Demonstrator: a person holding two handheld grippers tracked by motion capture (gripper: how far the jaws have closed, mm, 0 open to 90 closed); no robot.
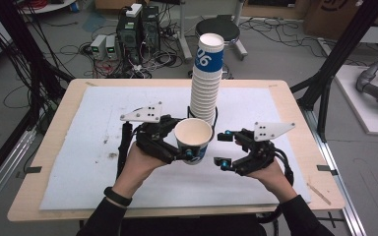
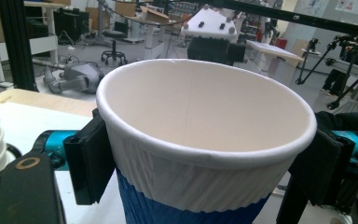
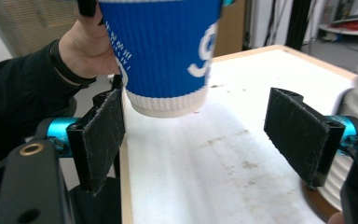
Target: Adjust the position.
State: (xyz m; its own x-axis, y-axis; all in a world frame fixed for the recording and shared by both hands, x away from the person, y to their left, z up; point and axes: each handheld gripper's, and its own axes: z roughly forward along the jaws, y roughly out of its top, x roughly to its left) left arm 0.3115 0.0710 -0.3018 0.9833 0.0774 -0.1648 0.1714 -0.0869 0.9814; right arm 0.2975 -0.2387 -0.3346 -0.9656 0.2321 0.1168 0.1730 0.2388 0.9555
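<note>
A blue and white ribbed paper cup point(image 1: 193, 139) hangs upright above the white mat, its empty white inside point(image 2: 205, 107) facing up. My left gripper point(image 1: 186, 142) is shut on it, with a black pad point(image 2: 91, 163) pressed against each side below the rim. To the cup's right, my right gripper point(image 1: 221, 148) stands open at the same height with nothing between its jaws. In the right gripper view the cup's bottom point(image 3: 165, 56) floats beyond the open right gripper point(image 3: 205, 140), clear of both pads. A tall stack of the same cups point(image 1: 205, 83) stands on the mat just behind the held cup.
A white mat point(image 1: 103, 137) covers most of the wooden table point(image 1: 54, 128). On the floor beyond the table's far edge are a round stool point(image 1: 217, 29), computer boxes point(image 1: 138, 29) and loose cables. Black frame posts point(image 1: 344, 44) rise at both sides.
</note>
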